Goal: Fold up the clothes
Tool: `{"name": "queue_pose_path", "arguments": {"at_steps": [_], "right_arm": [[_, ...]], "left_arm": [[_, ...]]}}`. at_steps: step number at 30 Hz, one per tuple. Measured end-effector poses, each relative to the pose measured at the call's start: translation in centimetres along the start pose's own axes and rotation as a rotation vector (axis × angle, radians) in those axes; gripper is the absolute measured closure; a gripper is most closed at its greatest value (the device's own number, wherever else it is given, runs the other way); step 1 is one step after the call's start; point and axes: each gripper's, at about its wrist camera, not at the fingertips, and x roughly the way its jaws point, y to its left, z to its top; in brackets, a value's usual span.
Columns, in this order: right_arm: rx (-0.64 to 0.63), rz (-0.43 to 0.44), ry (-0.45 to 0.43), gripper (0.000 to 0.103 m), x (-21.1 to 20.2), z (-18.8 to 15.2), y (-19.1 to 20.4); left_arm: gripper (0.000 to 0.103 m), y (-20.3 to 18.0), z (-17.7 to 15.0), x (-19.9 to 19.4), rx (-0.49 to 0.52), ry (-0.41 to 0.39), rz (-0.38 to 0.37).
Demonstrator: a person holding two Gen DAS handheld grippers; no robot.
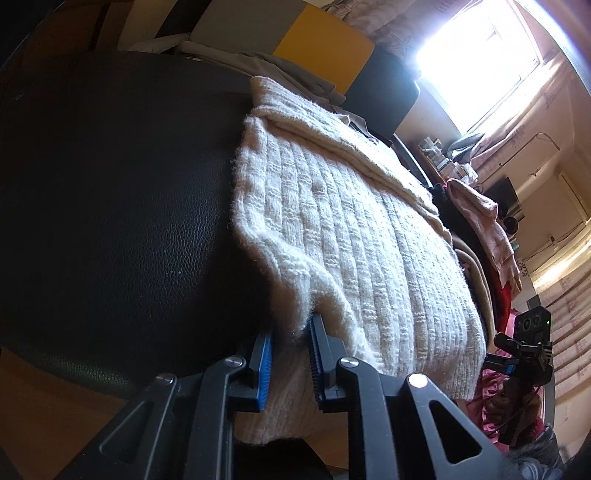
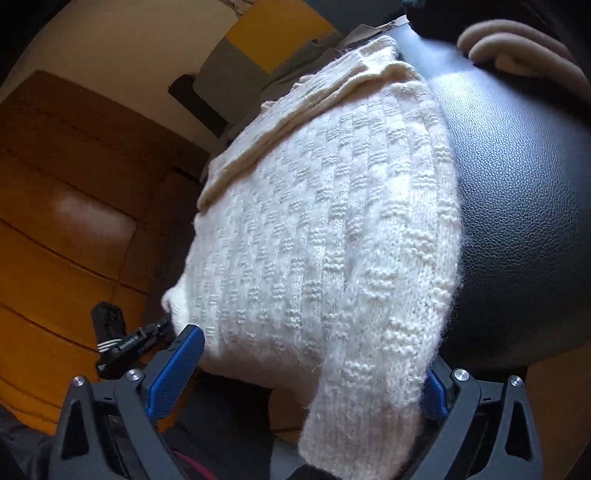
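A cream knitted sweater (image 1: 354, 229) lies on a black leather seat (image 1: 110, 206), its near end hanging over the front edge. My left gripper (image 1: 291, 354) has its blue pads a little apart with a fold of the sweater's near-left edge between them. In the right wrist view the sweater (image 2: 325, 229) lies on the same seat (image 2: 517, 192). My right gripper (image 2: 310, 369) is open wide at the hanging end; the knit drapes between the left blue pad (image 2: 173, 373) and the partly hidden right pad (image 2: 432, 391).
A pile of other clothes, pink and red, (image 1: 487, 229) lies to the right of the sweater. A grey and yellow cushion (image 1: 295, 33) stands behind it. A wooden floor (image 2: 66, 229) shows to the left. A bright window (image 1: 480, 55) is at the far right.
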Motion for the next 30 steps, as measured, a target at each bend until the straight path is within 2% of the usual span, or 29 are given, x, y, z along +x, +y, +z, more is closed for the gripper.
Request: {"name": "queue_pose_path", "arguments": {"at_steps": [5, 10, 12, 16, 21, 22, 23, 24, 25, 26, 27, 30], "right_arm": [[0.037, -0.037, 0.054, 0.0, 0.6, 0.9, 0.0], [-0.122, -0.069, 0.117, 0.0, 0.9, 0.4, 1.1], [-0.183, -0.115, 0.131, 0.0, 1.4, 0.1, 1.9], [-0.209, -0.161, 0.113, 0.0, 1.6, -0.6, 2.5], [-0.009, -0.019, 0.071, 0.0, 0.1, 0.2, -0.3], [-0.004, -0.023, 0.073, 0.006, 0.0, 0.3, -0.4], [-0.009, -0.048, 0.072, 0.019, -0.2, 0.3, -0.3], [-0.025, -0.084, 0.071, 0.027, -0.5, 0.1, -0.4], [-0.04, -0.12, 0.07, 0.049, -0.9, -0.1, -0.5], [-0.047, -0.141, 0.07, 0.084, -1.2, -0.3, -0.8], [-0.03, -0.142, 0.077, 0.092, -1.6, -0.5, -1.5], [-0.008, -0.125, 0.078, 0.091, -1.9, -0.9, -2.6]], "left_arm": [[0.086, 0.0, 0.0, 0.0, -0.004, -0.002, 0.002], [0.086, 0.0, 0.1, 0.1, -0.004, -0.005, 0.008], [0.086, 0.0, 0.1, 0.1, -0.004, -0.006, 0.009], [0.086, 0.1, 0.2, 0.1, -0.002, -0.006, 0.01], [0.086, -0.3, 0.2, 0.1, 0.023, -0.008, 0.03], [0.086, -0.5, 0.2, 0.1, 0.038, -0.008, 0.04], [0.086, -0.7, 0.2, 0.2, 0.055, -0.009, 0.05], [0.086, -0.9, 0.2, 0.2, 0.071, -0.009, 0.06], [0.086, -1.0, 0.3, 0.2, 0.086, -0.01, 0.069], [0.086, -1.2, 0.3, 0.3, 0.096, -0.01, 0.076], [0.086, -1.2, 0.4, 0.3, 0.1, -0.009, 0.079], [0.086, -1.0, 0.6, 0.3, 0.098, -0.004, 0.079]]}}
